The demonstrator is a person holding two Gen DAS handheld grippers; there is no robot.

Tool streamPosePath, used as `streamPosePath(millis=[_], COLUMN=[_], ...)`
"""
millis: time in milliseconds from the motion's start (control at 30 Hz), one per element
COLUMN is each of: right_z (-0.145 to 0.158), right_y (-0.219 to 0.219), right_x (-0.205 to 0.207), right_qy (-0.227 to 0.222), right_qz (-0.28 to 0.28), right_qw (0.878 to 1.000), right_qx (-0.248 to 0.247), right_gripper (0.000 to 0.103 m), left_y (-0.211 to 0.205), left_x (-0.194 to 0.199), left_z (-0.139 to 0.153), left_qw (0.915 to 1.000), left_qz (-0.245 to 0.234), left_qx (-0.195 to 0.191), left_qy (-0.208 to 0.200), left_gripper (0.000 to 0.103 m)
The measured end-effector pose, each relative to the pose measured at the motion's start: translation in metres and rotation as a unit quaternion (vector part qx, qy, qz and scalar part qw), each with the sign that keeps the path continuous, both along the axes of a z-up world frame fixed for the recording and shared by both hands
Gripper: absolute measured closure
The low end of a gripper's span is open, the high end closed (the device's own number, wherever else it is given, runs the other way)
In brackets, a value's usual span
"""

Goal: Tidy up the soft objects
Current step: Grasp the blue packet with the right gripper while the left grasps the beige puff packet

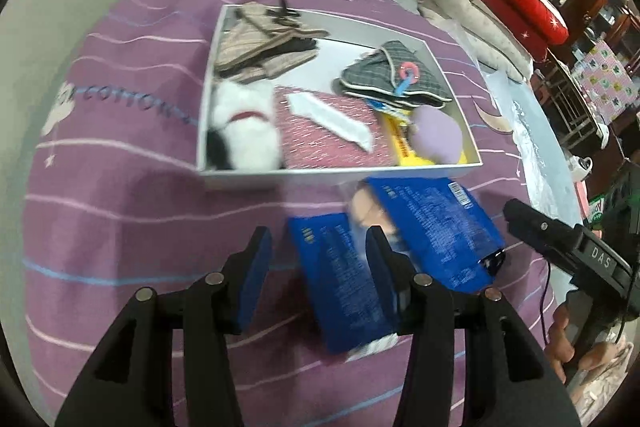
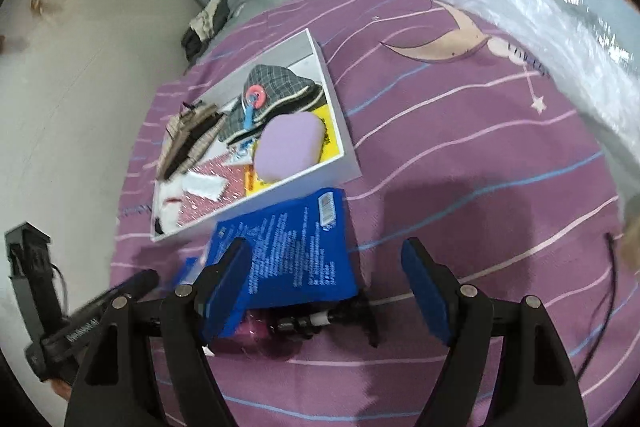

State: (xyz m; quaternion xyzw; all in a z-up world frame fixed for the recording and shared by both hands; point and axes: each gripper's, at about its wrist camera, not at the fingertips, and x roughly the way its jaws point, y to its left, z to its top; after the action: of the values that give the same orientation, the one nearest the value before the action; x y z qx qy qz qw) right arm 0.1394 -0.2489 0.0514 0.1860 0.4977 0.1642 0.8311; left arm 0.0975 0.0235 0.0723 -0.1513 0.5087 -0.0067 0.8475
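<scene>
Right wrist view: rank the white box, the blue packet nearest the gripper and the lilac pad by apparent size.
1. white box
2. blue packet, though nearness to the camera enlarges it
3. lilac pad

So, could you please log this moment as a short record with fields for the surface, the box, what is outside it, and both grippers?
surface: purple striped bedspread
container: white box, open, resting on the bedspread
box contents: plaid cloth, beige cloth, white plush, lilac pad
outside box: two blue packets, in front of the box
left gripper: open, holding nothing, over a blue packet
right gripper: open, holding nothing, over a blue packet
</scene>
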Motion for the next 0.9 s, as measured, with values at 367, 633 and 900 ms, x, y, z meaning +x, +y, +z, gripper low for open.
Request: streamPosePath(millis=[367, 633, 900], right_z=[-0.025, -0.027, -0.008], right_y=[0.0, 0.01, 0.02], right_x=[0.009, 0.009, 0.005], right_qy=[0.037, 0.045, 0.007], right_qz=[-0.002, 0.009, 0.011], right_qw=[0.999, 0.997, 0.998], right_qx=[0.037, 0.063, 0.065], right_gripper=[0.026, 0.039, 0.051], left_y=[-0.033, -0.035, -0.031], left_x=[0.017, 0.022, 0.021], left_z=[-0.006, -0.015, -0.021], left_qw=[0.9986, 0.9982, 0.9984], left_qz=[-0.036, -0.036, -0.03], left_qx=[0.038, 0.045, 0.042], left_qy=[0.003, 0.016, 0.025], left_gripper=[0.053, 0.053, 0.053])
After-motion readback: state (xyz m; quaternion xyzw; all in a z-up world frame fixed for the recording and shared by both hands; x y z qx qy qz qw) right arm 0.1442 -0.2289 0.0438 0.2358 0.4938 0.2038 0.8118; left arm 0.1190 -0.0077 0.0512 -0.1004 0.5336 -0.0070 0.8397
